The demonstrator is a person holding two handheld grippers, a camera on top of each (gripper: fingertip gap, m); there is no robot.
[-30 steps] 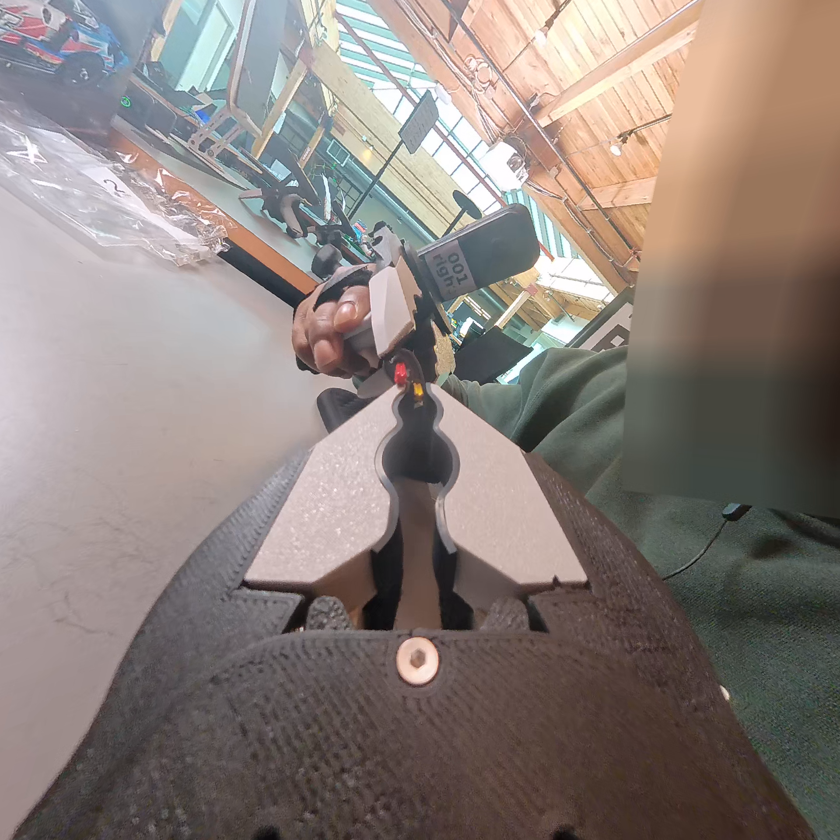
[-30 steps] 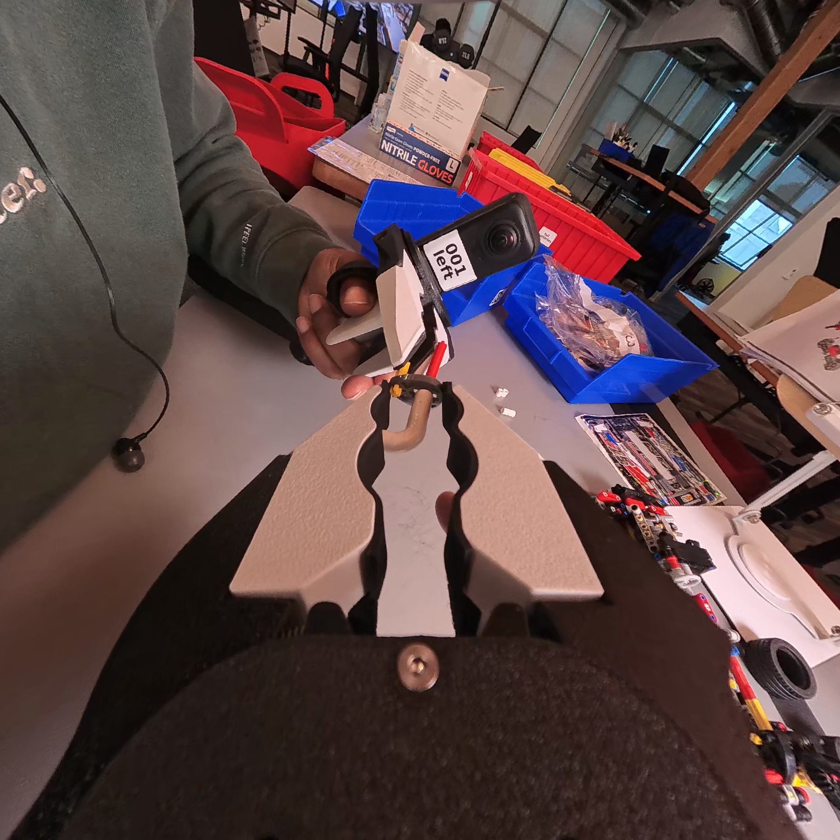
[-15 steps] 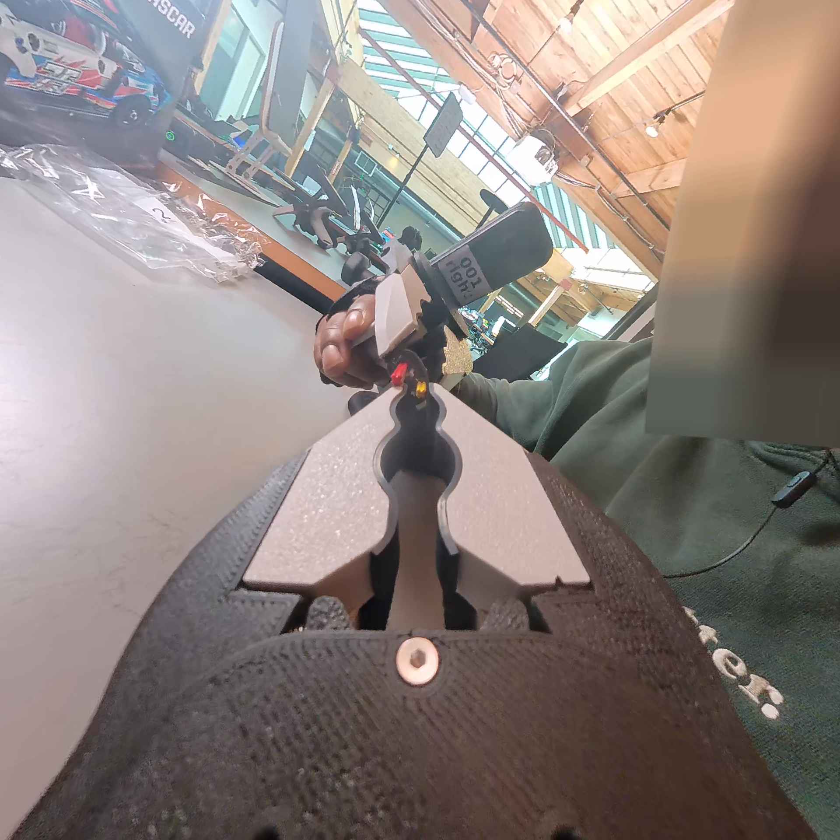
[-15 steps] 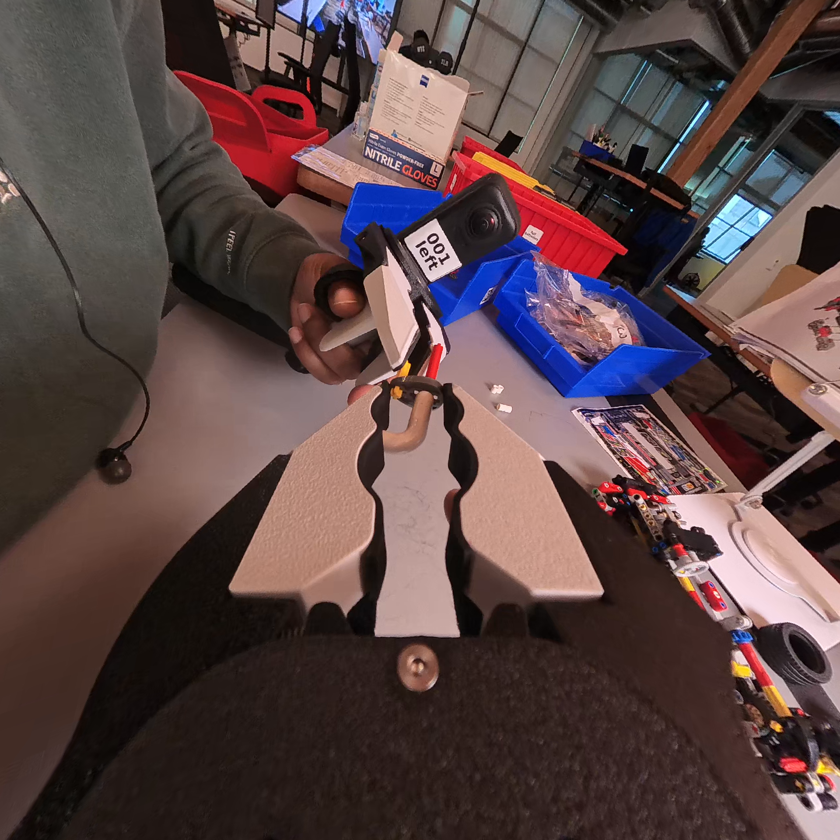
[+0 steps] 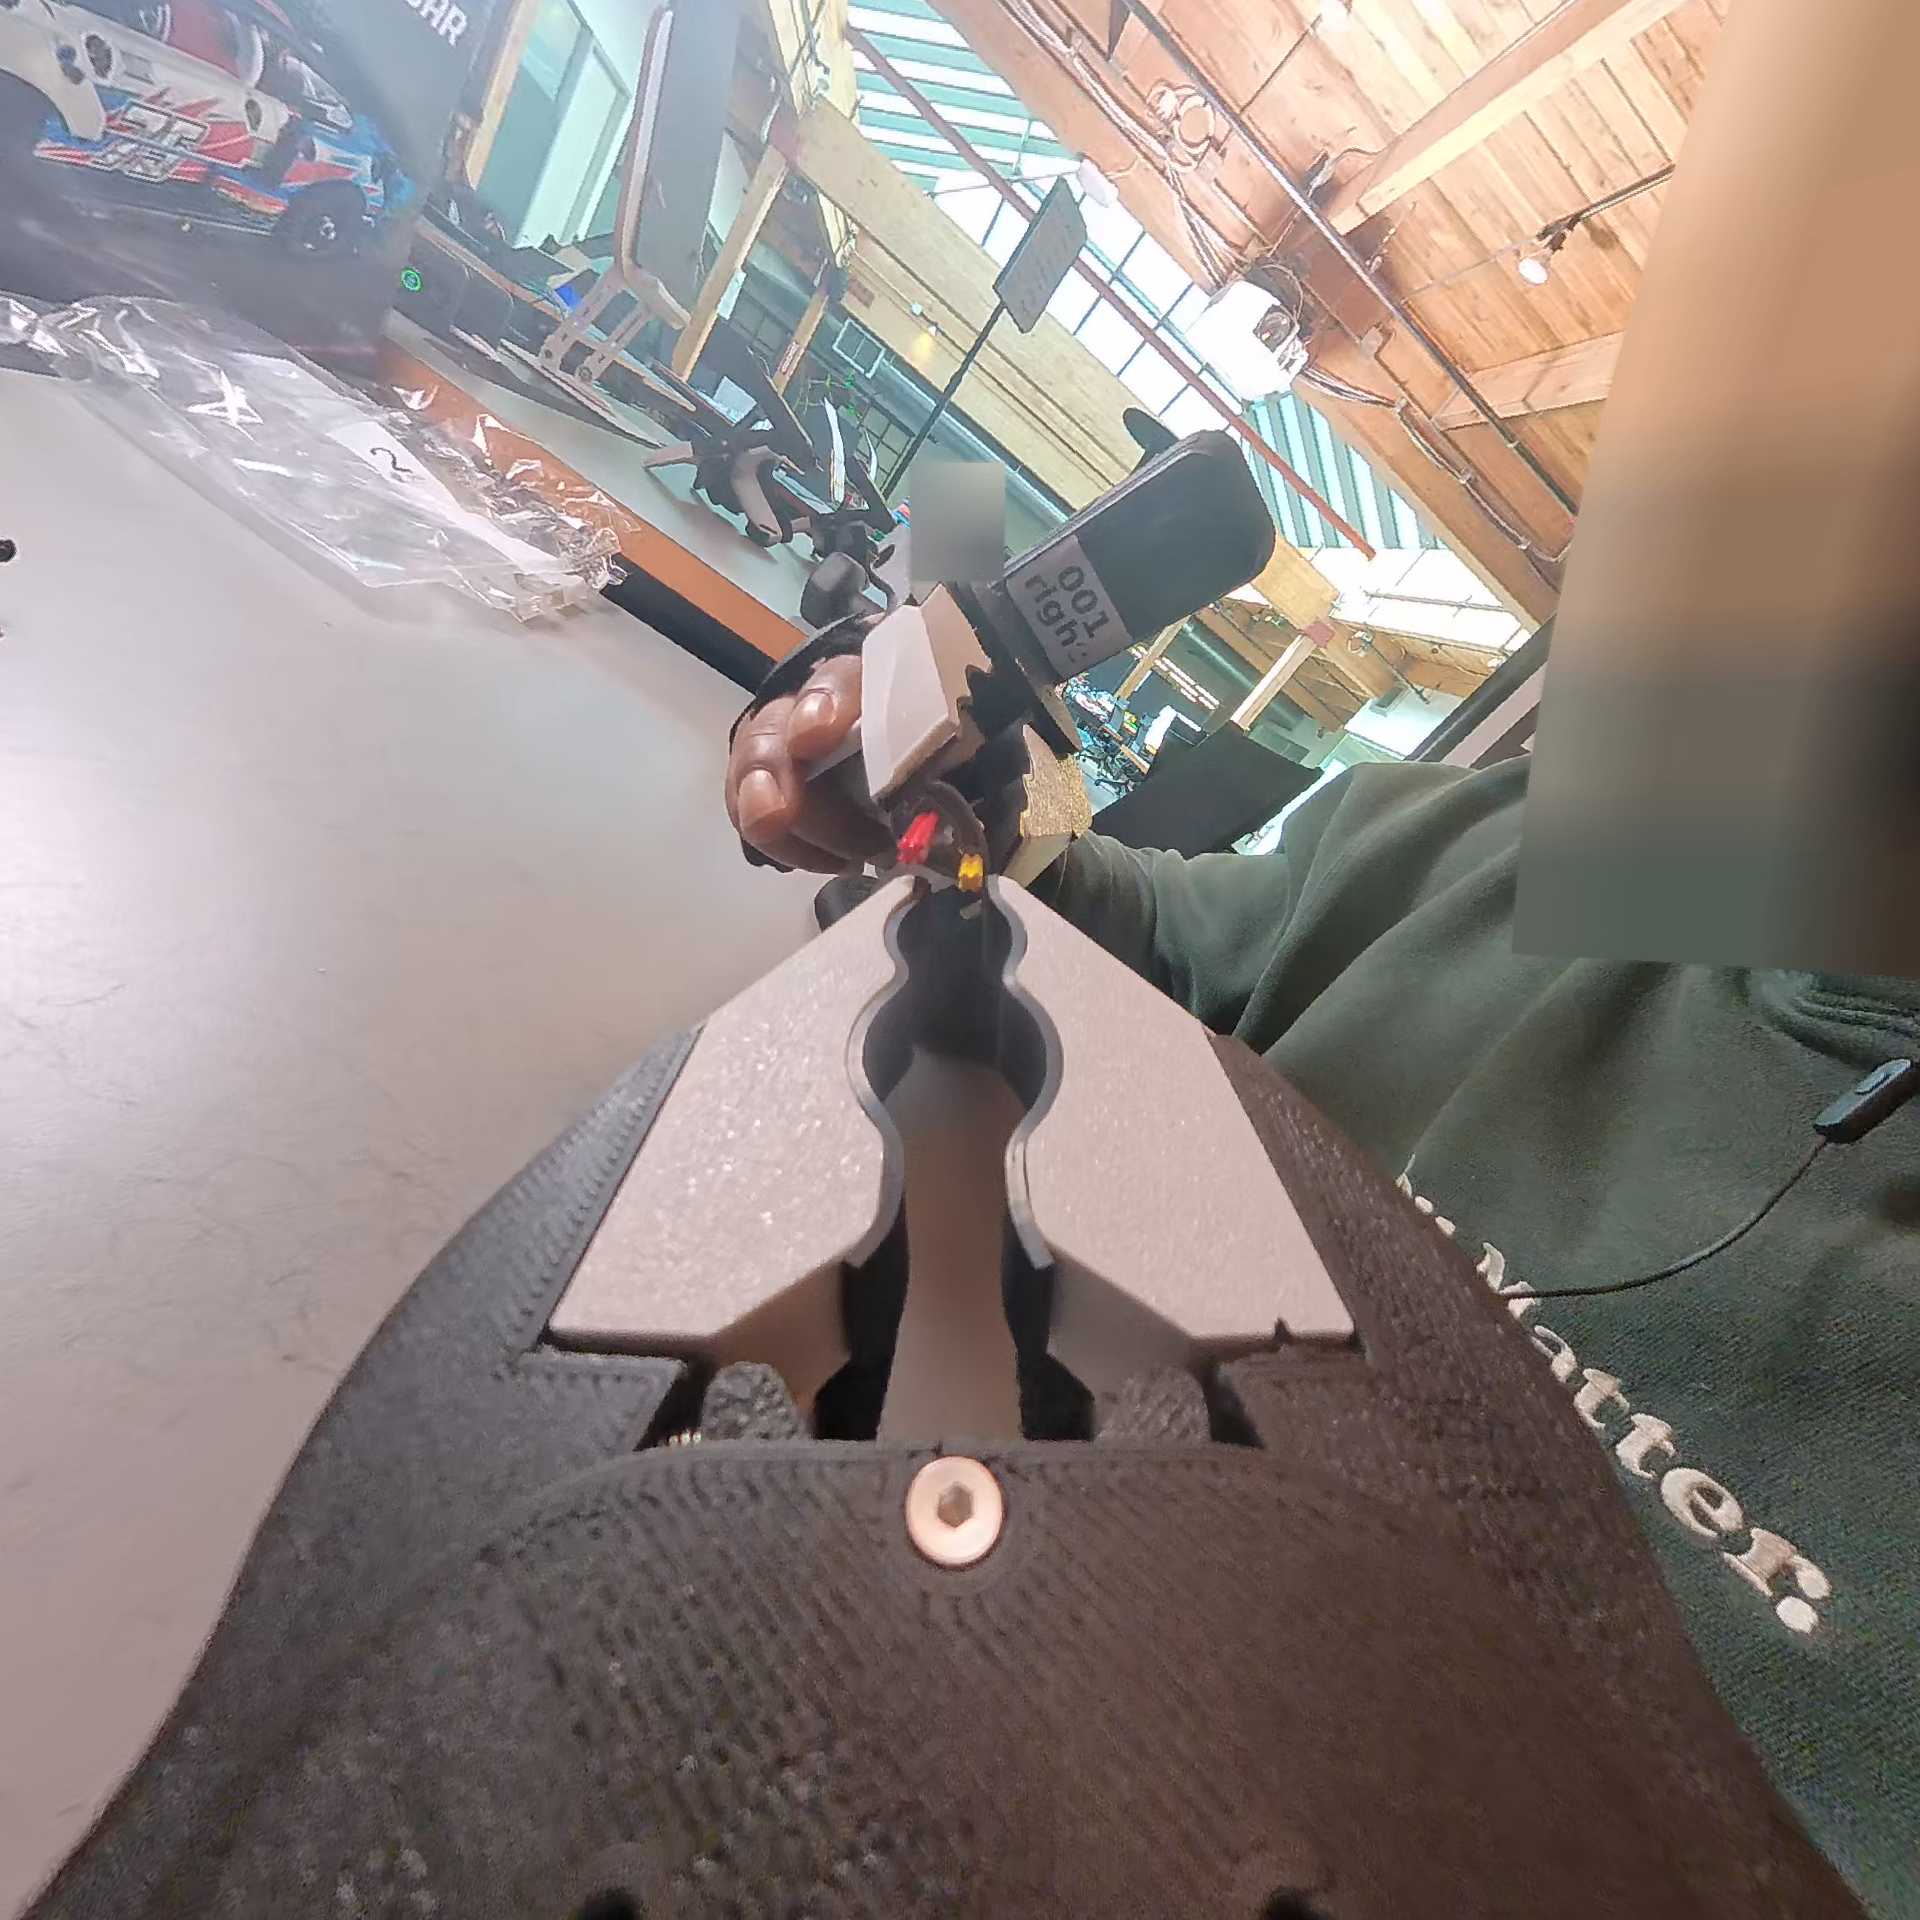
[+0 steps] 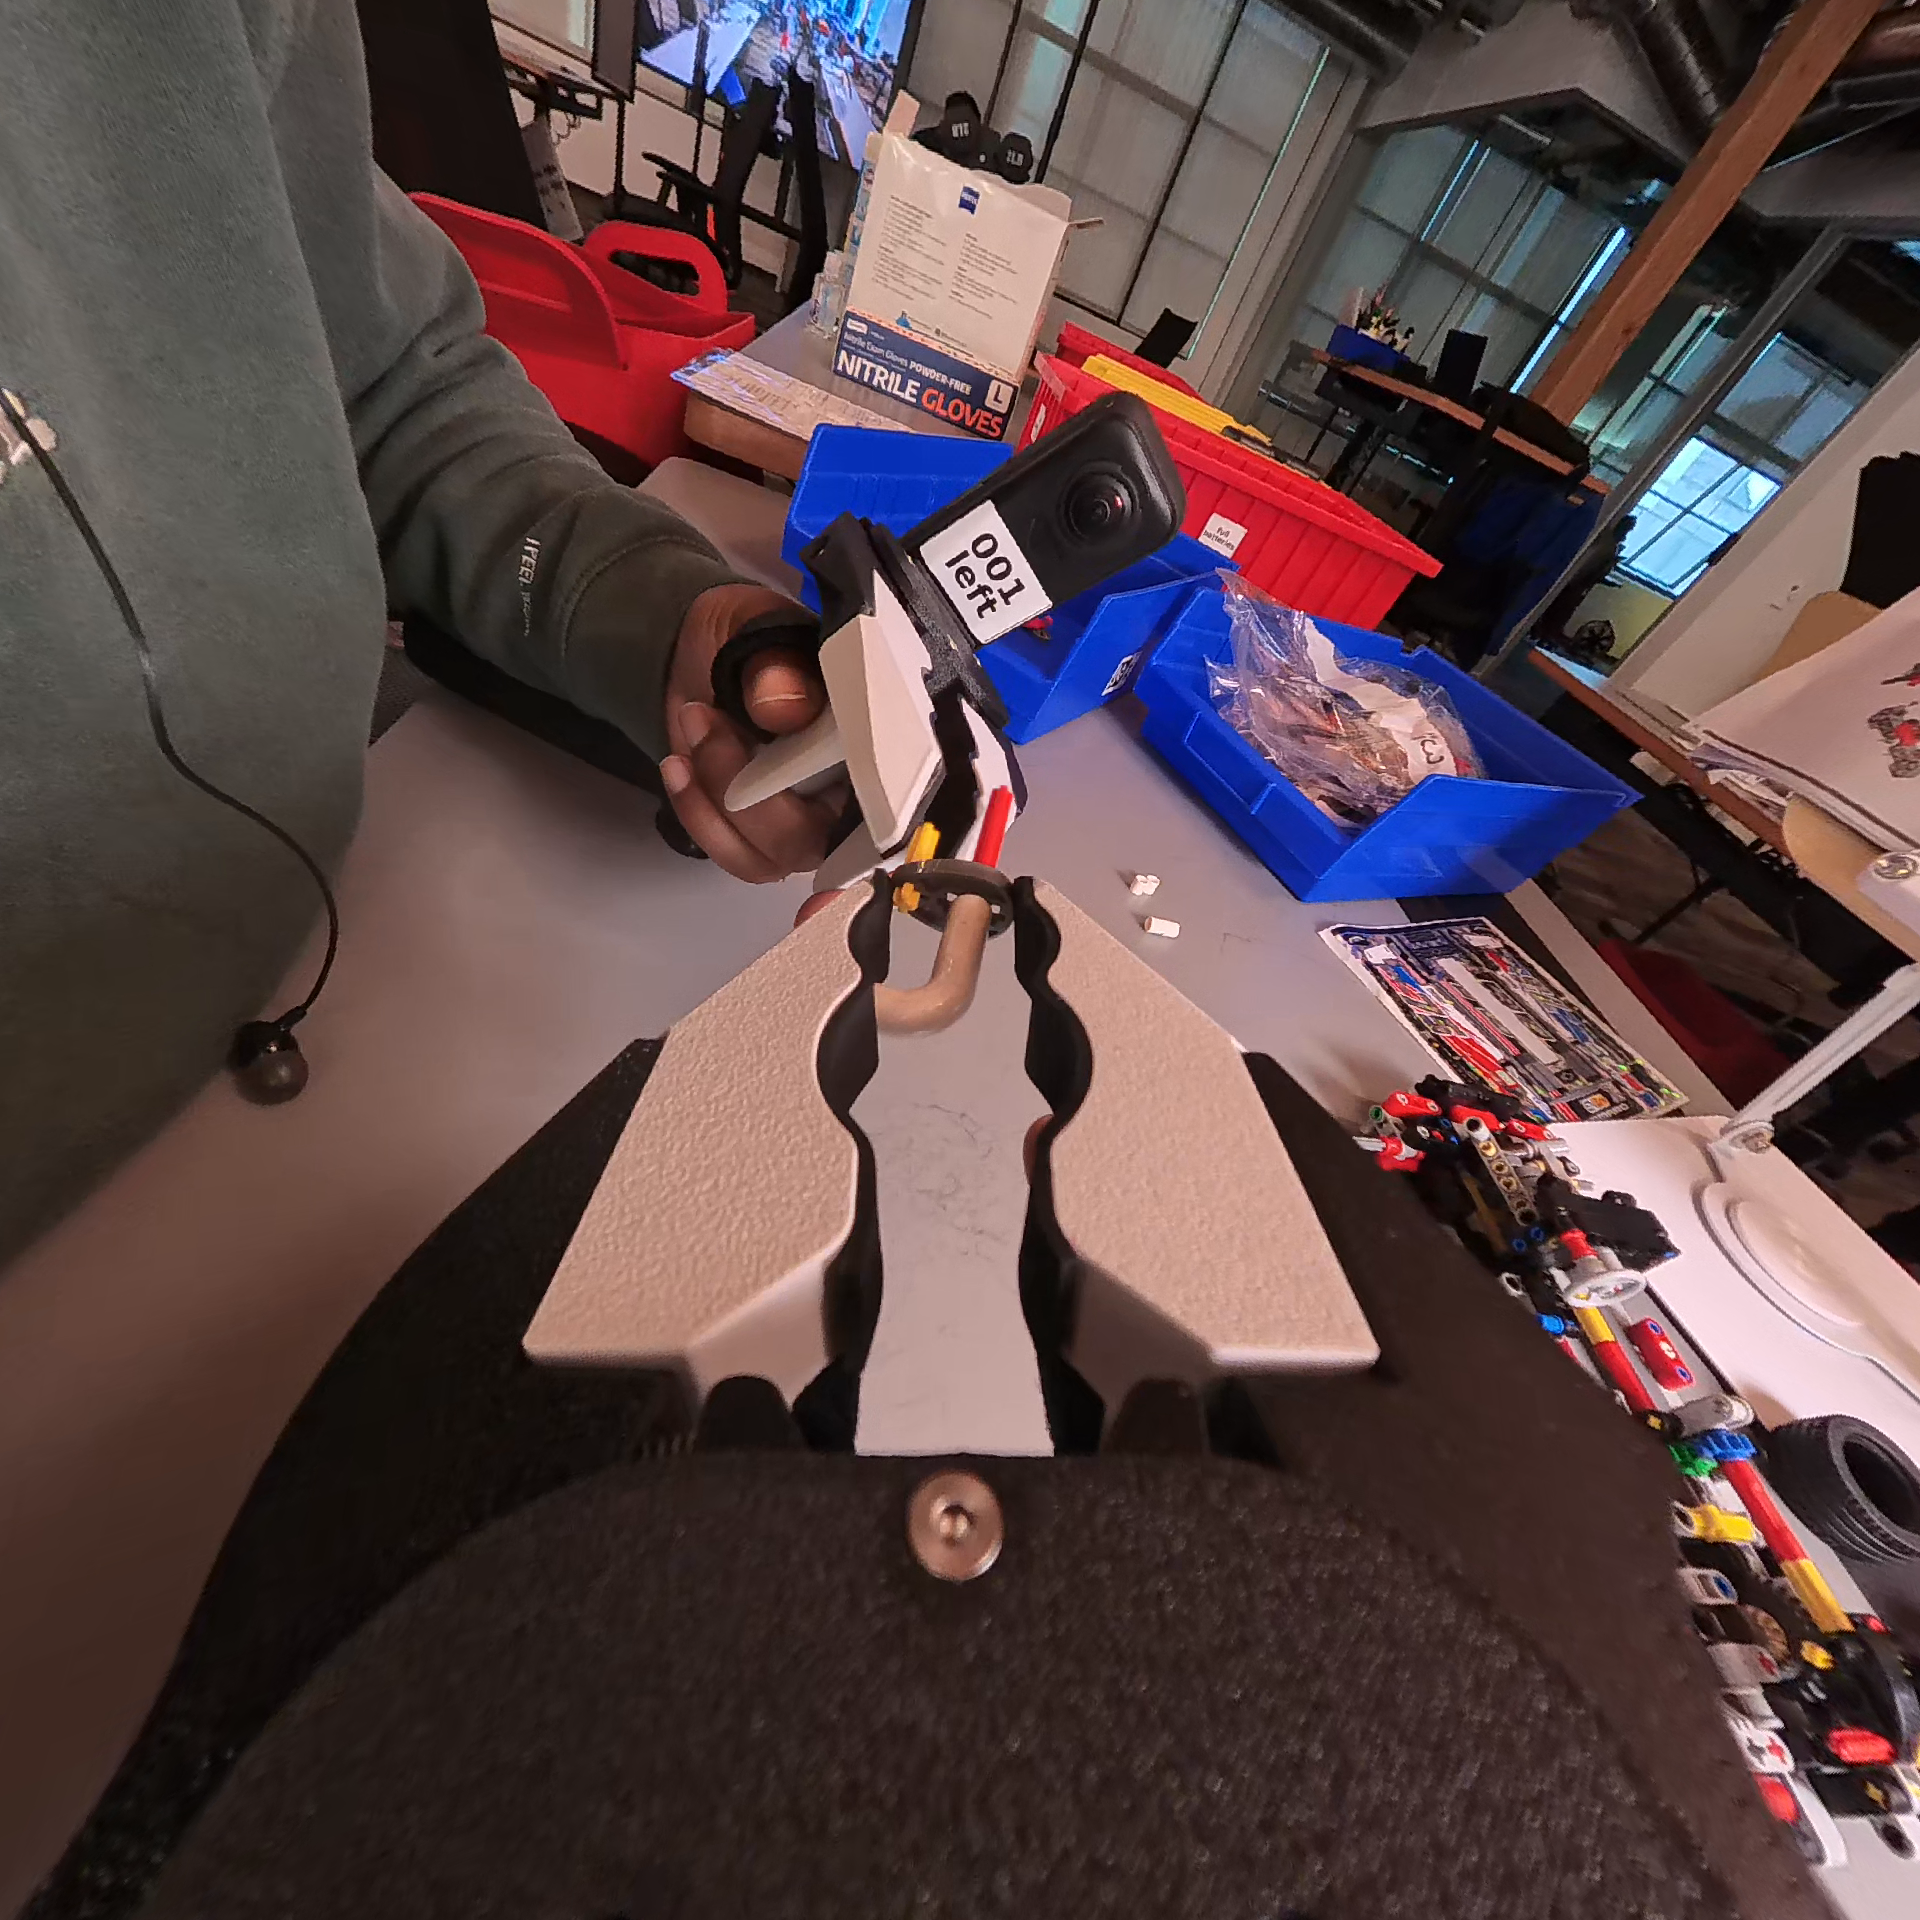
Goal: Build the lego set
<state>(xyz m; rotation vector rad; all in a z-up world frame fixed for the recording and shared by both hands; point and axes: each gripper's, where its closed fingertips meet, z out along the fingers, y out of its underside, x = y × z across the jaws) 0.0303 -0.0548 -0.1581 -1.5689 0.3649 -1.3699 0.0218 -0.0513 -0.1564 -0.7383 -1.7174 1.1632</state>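
Note:
My right gripper (image 6: 951,896) is shut on a dark round ring piece (image 6: 971,881) that carries a bent tan tube (image 6: 940,987), a yellow pin (image 6: 920,847) and a red axle (image 6: 992,826). It holds this above the grey table (image 6: 520,935). My left gripper (image 5: 954,888) faces it tip to tip, its fingers a little apart. The red axle (image 5: 914,836) and the yellow pin (image 5: 971,868) sit right at its tips, and no pad presses on them. The right wrist view shows the left gripper (image 6: 951,810) directly above the ring. The left wrist view shows the right gripper (image 5: 971,831).
Blue bins (image 6: 1455,831), one holding a plastic bag (image 6: 1340,707), red bins (image 6: 1299,530) and a glove box (image 6: 935,312) stand behind. A booklet (image 6: 1486,1018), a part-built toy car (image 6: 1558,1247), a tyre (image 6: 1860,1486) and small white pieces (image 6: 1143,883) lie right. Clear bags (image 5: 312,457) lie left. The tips of both grippers are at nearly the same place.
My left gripper's fingers have parted slightly at the red axle. My right gripper keeps its hold on the ring piece. Both grippers stay tip to tip and have drifted only a little.

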